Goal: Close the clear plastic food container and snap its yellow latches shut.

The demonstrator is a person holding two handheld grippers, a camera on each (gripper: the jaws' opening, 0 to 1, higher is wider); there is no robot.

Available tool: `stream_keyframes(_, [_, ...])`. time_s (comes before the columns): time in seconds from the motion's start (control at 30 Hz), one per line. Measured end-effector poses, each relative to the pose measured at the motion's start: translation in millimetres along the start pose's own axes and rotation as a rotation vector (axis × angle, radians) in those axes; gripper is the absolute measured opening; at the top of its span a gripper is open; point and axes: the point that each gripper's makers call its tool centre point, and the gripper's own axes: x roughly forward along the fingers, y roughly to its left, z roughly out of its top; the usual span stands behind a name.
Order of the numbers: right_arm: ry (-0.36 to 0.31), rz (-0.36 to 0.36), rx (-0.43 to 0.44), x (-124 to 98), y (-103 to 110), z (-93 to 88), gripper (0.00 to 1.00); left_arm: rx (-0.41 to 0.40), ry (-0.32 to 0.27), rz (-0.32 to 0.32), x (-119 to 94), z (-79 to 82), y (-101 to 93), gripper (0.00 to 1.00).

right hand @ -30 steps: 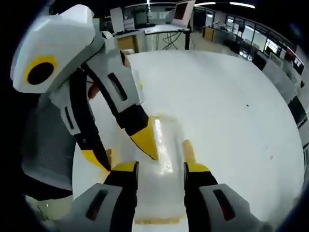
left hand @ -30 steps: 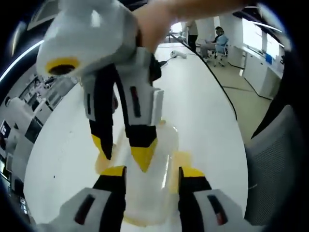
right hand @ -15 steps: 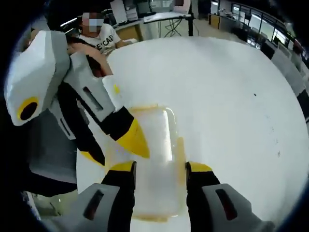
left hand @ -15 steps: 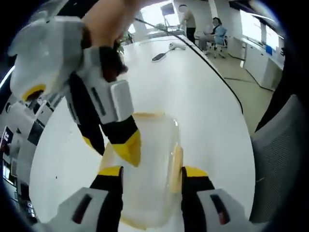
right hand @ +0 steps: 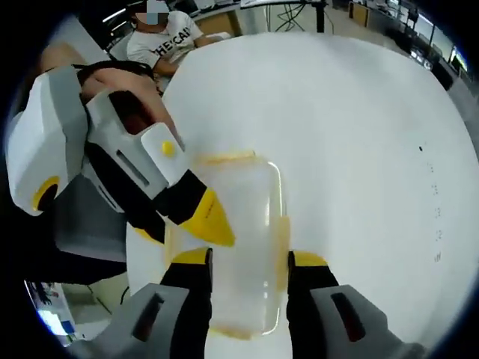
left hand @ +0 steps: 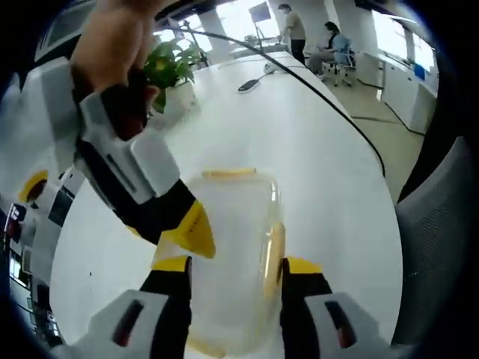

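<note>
Looking along the left hand-held gripper (left hand: pixel 233 269), we see its two yellow-tipped jaws spread apart, one on each side of the clear plastic food container (left hand: pixel 228 254), which lies on the white table (left hand: pixel 322 149). Whether the tips actually touch the container's walls we cannot tell. The lid seems to be down on the box, though the clear plastic makes that hard to judge. A yellow latch (left hand: pixel 229 173) runs along the far end, another yellow latch (left hand: pixel 274 250) lies along the side by one jaw, and a third yellow strip at the near end is partly cut off between the jaws. The right hand-held gripper (left hand: pixel 176 228) enters this view from the upper left, with a hand (left hand: pixel 112 45) on its body; one yellow tip rests at the container's edge, the second tip is mostly hidden behind the first, and its jaws look parted.

In the right gripper view, the right hand-held gripper (right hand: pixel 245 265) also has its jaws spread, straddling the container (right hand: pixel 239 239) near its lower end. The left hand-held gripper (right hand: pixel 187 221) reaches in from the left, with one yellow tip over the container's side and the other largely hidden below it. Yellow latches (right hand: pixel 224 158) show at the far end and along the side beside the jaw; whether they are snapped down we cannot make out. Far down the table, a potted plant (left hand: pixel 171 67) and a dark object (left hand: pixel 249 85) are small and blurred, and people sit at a distance.
</note>
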Motion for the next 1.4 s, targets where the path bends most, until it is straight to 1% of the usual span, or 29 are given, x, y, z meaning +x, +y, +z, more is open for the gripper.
stream_keyframes(0.07, [0.019, 0.008, -0.002, 0.3, 2.2, -0.1, 0.36, 0.002, 0.009, 0.002, 0.7, 0.3, 0.4, 0.41])
stream_keyframes(0.13, [0.036, -0.001, -0.004, 1.1, 1.5, 0.5, 0.36, 0.009, 0.011, 0.004, 2.2, -0.3, 0.8, 0.4])
stream_keyframes(0.17, [0.048, -0.006, 0.013, 0.5, 2.2, -0.8, 0.36, 0.043, 0.025, 0.036, 3.4, -2.8, 6.1, 0.38])
stream_keyframes(0.2, [0.041, -0.008, 0.011, 1.2, 0.7, 0.0, 0.36, 0.023, 0.01, -0.007, 0.4, -1.4, 0.0, 0.38])
stream_keyframes(0.23, [0.035, -0.009, 0.016, 1.1, -1.4, -0.1, 0.36, 0.033, 0.009, 0.001, -3.6, -1.4, 6.7, 0.38])
stream_keyframes(0.27, [0.028, -0.009, 0.02, 1.1, -1.9, 0.1, 0.36, 0.033, 0.007, -0.001, -2.6, 0.2, 2.8, 0.38])
stream_keyframes(0.33, [0.021, -0.014, 0.029, 1.5, -2.2, 1.6, 0.37, 0.028, -0.009, -0.016, -1.8, 0.9, 1.9, 0.38])
stream_keyframes(0.43, [0.029, -0.019, 0.024, 1.2, -1.5, 4.4, 0.37, 0.035, 0.007, -0.006, 0.0, 2.4, 0.3, 0.38])
stream_keyframes(0.5, [0.071, -0.051, 0.021, 0.3, -1.2, 4.9, 0.38, 0.029, 0.004, -0.007, 1.0, 1.5, 0.4, 0.39])
stream_keyframes(0.53, [0.102, -0.086, -0.008, -0.7, -2.3, 6.7, 0.37, 0.032, 0.004, -0.006, 1.0, 1.7, 0.2, 0.39])
stream_keyframes(0.6, [0.128, -0.131, -0.058, -1.6, -1.1, 9.2, 0.37, 0.031, 0.004, -0.002, 1.0, 2.0, 0.2, 0.39])
stream_keyframes(0.63, [0.139, -0.144, -0.061, -2.1, -0.2, 8.8, 0.37, 0.025, 0.0, -0.003, 1.0, 2.0, 0.1, 0.39])
stream_keyframes(0.73, [0.153, -0.158, -0.067, -0.5, 0.0, 11.5, 0.37, 0.018, -0.003, -0.007, 1.2, 2.0, 0.3, 0.39])
stream_keyframes(0.8, [0.149, -0.162, -0.063, -2.0, -0.5, 11.2, 0.37, 0.018, -0.001, -0.001, 1.2, 2.2, -0.1, 0.39])
stream_keyframes(0.83, [0.14, -0.165, -0.059, -3.4, 0.1, 8.8, 0.37, 0.017, -0.001, 0.003, 1.4, 2.7, -0.2, 0.39])
stream_keyframes(0.97, [0.078, -0.192, -0.05, -5.2, 0.1, 9.6, 0.37, 0.022, 0.009, 0.02, 1.9, 2.9, -0.1, 0.4])
stream_keyframes(1.0, [0.073, -0.195, -0.048, -5.1, -0.1, 10.2, 0.37, 0.022, 0.008, 0.02, 1.7, 2.7, 0.1, 0.4])
stream_keyframes(1.07, [0.048, -0.225, -0.035, -6.4, 1.3, 9.4, 0.37, 0.024, 0.011, 0.019, 1.5, 2.6, 0.2, 0.4])
stream_keyframes(1.17, [0.033, -0.257, -0.038, -7.1, 2.8, 8.9, 0.36, 0.026, 0.016, 0.017, 1.6, 2.8, 0.0, 0.4])
stream_keyframes(1.23, [-0.016, -0.274, -0.029, -9.9, 1.6, 9.3, 0.36, 0.035, 0.019, 0.021, 1.3, 2.9, 0.2, 0.4])
stream_keyframes(1.27, [-0.066, -0.284, -0.039, -10.9, 1.9, 11.0, 0.35, 0.035, 0.021, 0.023, 1.2, 3.1, 0.1, 0.4])
stream_keyframes(1.3, [-0.103, -0.266, -0.027, -10.3, 7.2, 10.2, 0.3, 0.037, 0.025, 0.023, 1.1, 3.5, 0.3, 0.41])
stream_keyframes(1.33, [-0.128, -0.255, 0.001, -8.5, 11.5, 9.0, 0.29, 0.037, 0.028, 0.02, 1.0, 4.3, 0.8, 0.41])
stream_keyframes(1.37, [-0.218, -0.326, 0.021, -13.6, 5.6, 12.9, 0.29, 0.007, 0.019, 0.019, 0.0, 5.7, 1.8, 0.41])
stream_keyframes(1.4, [-0.244, -0.331, -0.015, -13.6, 9.7, 12.0, 0.29, -0.028, 0.006, 0.011, -0.1, 6.7, 1.4, 0.41])
